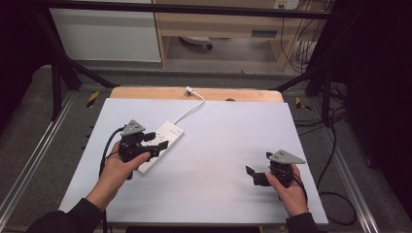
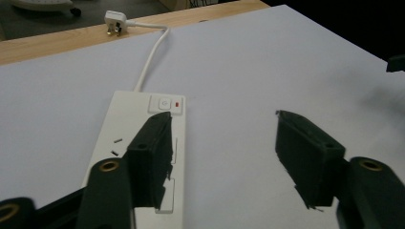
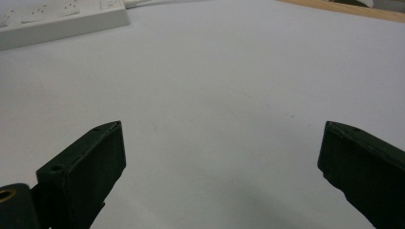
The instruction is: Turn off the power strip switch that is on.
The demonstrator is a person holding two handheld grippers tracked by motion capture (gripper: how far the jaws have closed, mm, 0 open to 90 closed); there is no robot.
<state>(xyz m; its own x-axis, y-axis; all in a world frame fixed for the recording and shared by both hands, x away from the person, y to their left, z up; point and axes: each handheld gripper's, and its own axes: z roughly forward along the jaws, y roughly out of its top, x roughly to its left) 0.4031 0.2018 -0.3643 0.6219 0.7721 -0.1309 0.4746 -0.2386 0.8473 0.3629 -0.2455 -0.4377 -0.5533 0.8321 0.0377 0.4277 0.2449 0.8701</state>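
White sheeting covered the worktop [image 1: 214,145], both tongs hovering over it.

Nearest the person, the right tongs [image 1: 253,174] were spread wide and empty over bare sheet, well apart from the power strip [image 1: 163,145]. The left tongs [image 1: 156,141] were also released, one jaw poised over the white power strip near its switch [image 2: 165,103], the other over bare sheet beside it. Farther back, the strip's white cable [image 1: 192,108] ran to a plug [image 1: 189,90] lying on the wooden edge.
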